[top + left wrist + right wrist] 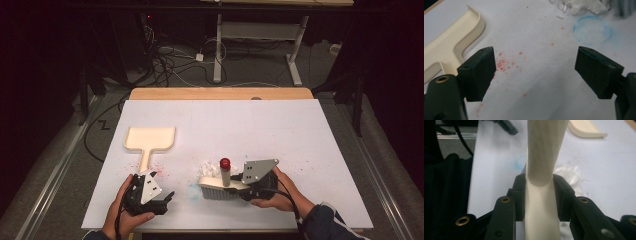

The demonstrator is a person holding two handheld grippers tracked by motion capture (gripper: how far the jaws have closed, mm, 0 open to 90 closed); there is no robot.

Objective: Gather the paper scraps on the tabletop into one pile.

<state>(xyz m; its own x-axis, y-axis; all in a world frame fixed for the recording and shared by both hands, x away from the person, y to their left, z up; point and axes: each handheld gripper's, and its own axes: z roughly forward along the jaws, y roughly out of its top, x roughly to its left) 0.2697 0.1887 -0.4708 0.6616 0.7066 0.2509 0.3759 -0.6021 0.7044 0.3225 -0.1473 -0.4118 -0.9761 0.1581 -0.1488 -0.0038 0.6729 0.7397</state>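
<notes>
- Right gripper [246, 189] clamped on brush [220, 192] handle, lower centre; bristles beside paper scraps [208, 169]
- Left gripper [169, 196] jaws apart, empty, lower left
- Step: sweeping; next, push scraps left toward dustpan [150, 139]

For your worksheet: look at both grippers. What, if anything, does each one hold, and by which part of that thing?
The right gripper is shut on the brush, clamping its pale handle. The left gripper stands open and holds nothing.
</notes>
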